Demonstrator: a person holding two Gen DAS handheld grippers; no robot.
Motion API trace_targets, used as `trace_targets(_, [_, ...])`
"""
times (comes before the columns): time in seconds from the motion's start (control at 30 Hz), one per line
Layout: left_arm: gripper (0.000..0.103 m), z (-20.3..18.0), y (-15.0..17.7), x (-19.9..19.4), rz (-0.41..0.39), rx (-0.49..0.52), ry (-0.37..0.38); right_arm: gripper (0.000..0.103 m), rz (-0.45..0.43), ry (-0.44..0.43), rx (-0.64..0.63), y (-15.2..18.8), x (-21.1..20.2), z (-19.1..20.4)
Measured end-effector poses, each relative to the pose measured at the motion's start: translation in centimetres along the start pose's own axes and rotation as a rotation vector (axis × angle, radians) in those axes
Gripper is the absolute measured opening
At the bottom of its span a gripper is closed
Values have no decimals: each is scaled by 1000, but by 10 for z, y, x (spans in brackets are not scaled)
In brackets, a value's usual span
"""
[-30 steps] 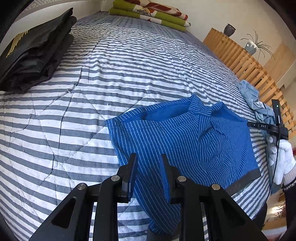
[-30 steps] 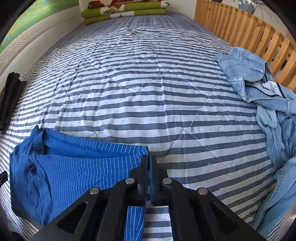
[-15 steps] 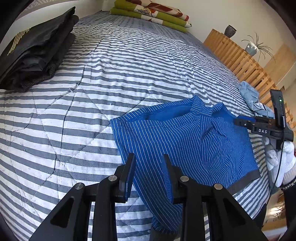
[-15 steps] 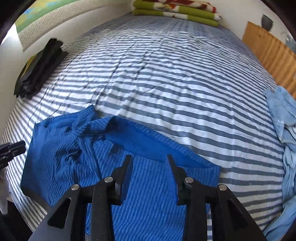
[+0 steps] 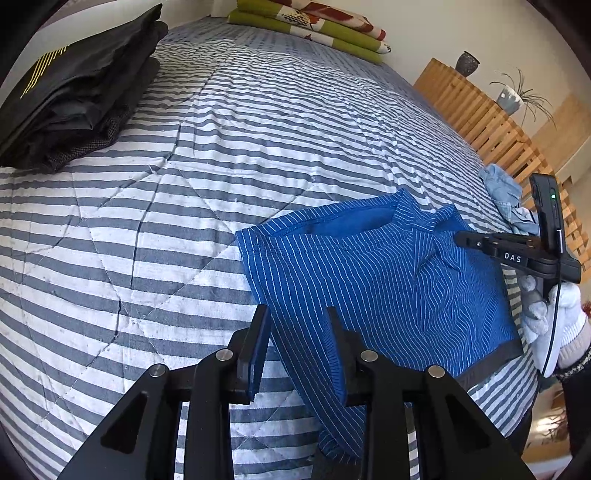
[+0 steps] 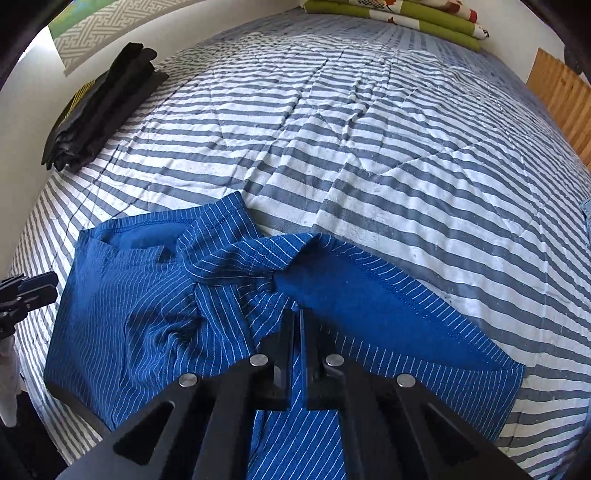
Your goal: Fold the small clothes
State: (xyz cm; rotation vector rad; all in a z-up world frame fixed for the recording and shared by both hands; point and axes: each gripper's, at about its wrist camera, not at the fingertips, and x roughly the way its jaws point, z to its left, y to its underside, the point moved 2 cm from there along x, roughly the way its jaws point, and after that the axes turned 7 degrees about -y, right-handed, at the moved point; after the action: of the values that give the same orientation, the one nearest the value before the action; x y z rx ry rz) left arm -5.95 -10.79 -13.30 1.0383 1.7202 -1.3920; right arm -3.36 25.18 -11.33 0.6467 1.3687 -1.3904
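A bed [image 5: 258, 122] with a quilted grey-and-white striped cover carries everything. Blue pinstriped shorts [image 5: 369, 280] lie rumpled at its near edge. A folded black stack [image 5: 74, 107] sits far left, green patterned bedding [image 5: 314, 26] at the far end, and pale denim clothes [image 5: 506, 192] lie right.

The white letters "DAS" are being shown on the black side of the right gripper [image 5: 466, 240], at the right edge of the left wrist view. No other lettering is being made out; the yellow marking on the black folded clothes [image 5: 74, 99] at upper left is too small to be read.
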Motion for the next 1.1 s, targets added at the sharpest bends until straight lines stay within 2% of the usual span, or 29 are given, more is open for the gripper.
trace_targets(0.13, [31, -1, 1, -1, -1, 4, -3, 2, -47, 20, 13, 0, -19, -6])
trace_targets(0.27, [31, -5, 1, 3, 9, 9, 0, 2, -57, 62, 39, 1, -28, -22])
trace_targets(0.37, [31, -12, 1, 6, 16, 25, 3, 2, -1, 141, 94, 4, -12, -40])
trace_targets(0.4, [31, -15, 1, 6, 15, 32, 9, 2, 18, 132, 109, 6, -9, -44])
trace_targets(0.43, [31, -17, 2, 6, 16, 41, 16, 7, 20, 104, 135, 8, -10, -50])
trace_targets(0.47, [32, -20, 3, 5, 16, 50, 22, 17, 12, 68, 163, 10, -15, -55])
trace_targets(0.53, [40, -22, 9, 2, 17, 61, 28, 26, -52, 19, 196, 16, -37, -64])
trace_targets(0.63, [48, -21, 25, -5, 23, 74, 37, 27, -120, 17, 254, 41, -77, -81])
trace_targets(0.8, [52, -19, 55, -6, 76, 51, 112, 27, -74, 90, 304, 115, -109, -98])
trace_targets(0.9, [52, -17, 67, 0, 101, 36, 122, 27, -42, 120, 329, 143, -106, -104])
trace_targets(1.03, [49, -18, 70, 0, 101, 39, 144, 27, -14, 82, 336, 152, -92, -99])
trace_targets(1.07, [46, -18, 70, 0, 99, 36, 149, 27, -6, 81, 323, 151, -87, -96])
trace_targets(1.1, [36, -18, 69, 0, 101, 35, 153, 27, 5, 80, 313, 150, -82, -92])
